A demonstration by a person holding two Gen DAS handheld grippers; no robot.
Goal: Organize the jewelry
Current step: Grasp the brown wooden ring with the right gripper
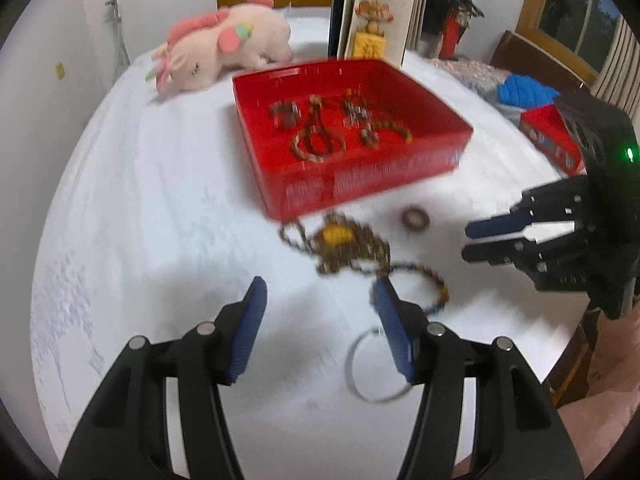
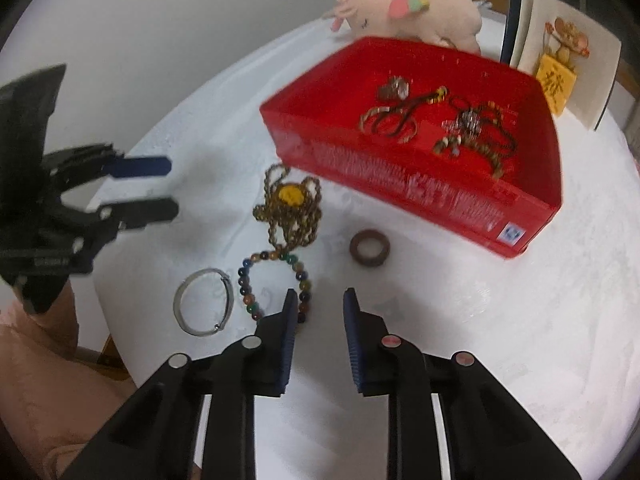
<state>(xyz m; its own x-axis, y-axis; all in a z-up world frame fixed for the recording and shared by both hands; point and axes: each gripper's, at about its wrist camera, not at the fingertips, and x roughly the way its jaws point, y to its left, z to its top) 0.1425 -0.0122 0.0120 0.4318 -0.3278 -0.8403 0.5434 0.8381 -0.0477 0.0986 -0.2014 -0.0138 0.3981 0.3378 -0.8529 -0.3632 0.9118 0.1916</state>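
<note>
White tablecloth [image 2: 440, 320], left to right: left gripper [image 1: 318, 300], jaws apart, empty; silver bangle [image 2: 203, 301]; beaded bracelet [image 2: 272, 280] touching the half-open, empty right gripper [image 2: 320, 300]; brown ring [image 2: 370, 248]; red tray [image 2: 420, 196] beyond.

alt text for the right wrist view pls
The right gripper, open and empty, points down at a white table where a beaded bracelet, silver bangle, brown ring and gold necklace lie loose. Behind them a red tray holds more jewelry; the left gripper is at left.
</note>
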